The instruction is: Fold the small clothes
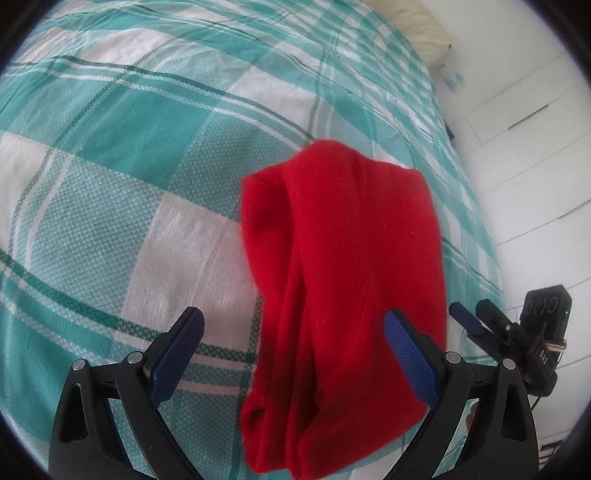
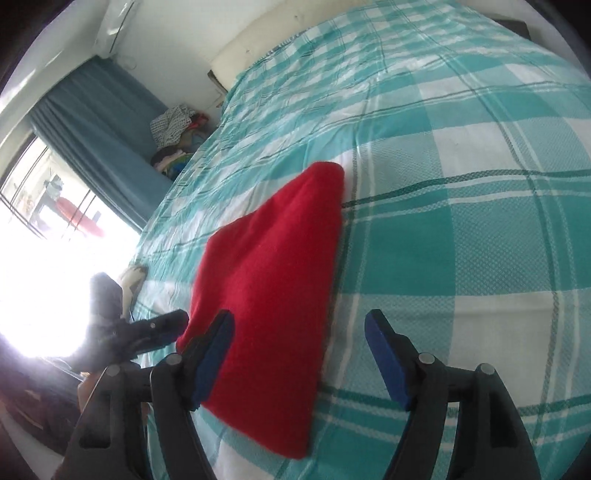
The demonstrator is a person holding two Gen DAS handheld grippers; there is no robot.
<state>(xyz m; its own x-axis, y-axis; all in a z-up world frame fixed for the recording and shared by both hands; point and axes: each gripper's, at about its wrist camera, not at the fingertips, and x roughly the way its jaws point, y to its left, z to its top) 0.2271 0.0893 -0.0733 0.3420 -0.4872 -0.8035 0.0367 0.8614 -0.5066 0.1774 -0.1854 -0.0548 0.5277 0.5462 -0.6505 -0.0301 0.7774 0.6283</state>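
A folded red garment (image 1: 343,295) lies on the teal and white checked bedspread (image 1: 129,166). My left gripper (image 1: 295,332) is open above it, its fingers spread to either side of the garment's near end. My right gripper (image 2: 299,336) is open too, over the same red garment (image 2: 273,295), which lies between its fingers. Each gripper shows in the other's view: the right gripper (image 1: 480,321) at the right edge, the left gripper (image 2: 162,328) at the left. Neither holds cloth.
The bed edge (image 1: 476,236) runs along the right of the left wrist view, with white floor beyond. A pillow (image 2: 280,33) lies at the bed's far end. A blue curtain (image 2: 99,136), a window and a pile of clothes (image 2: 173,129) stand at the left.
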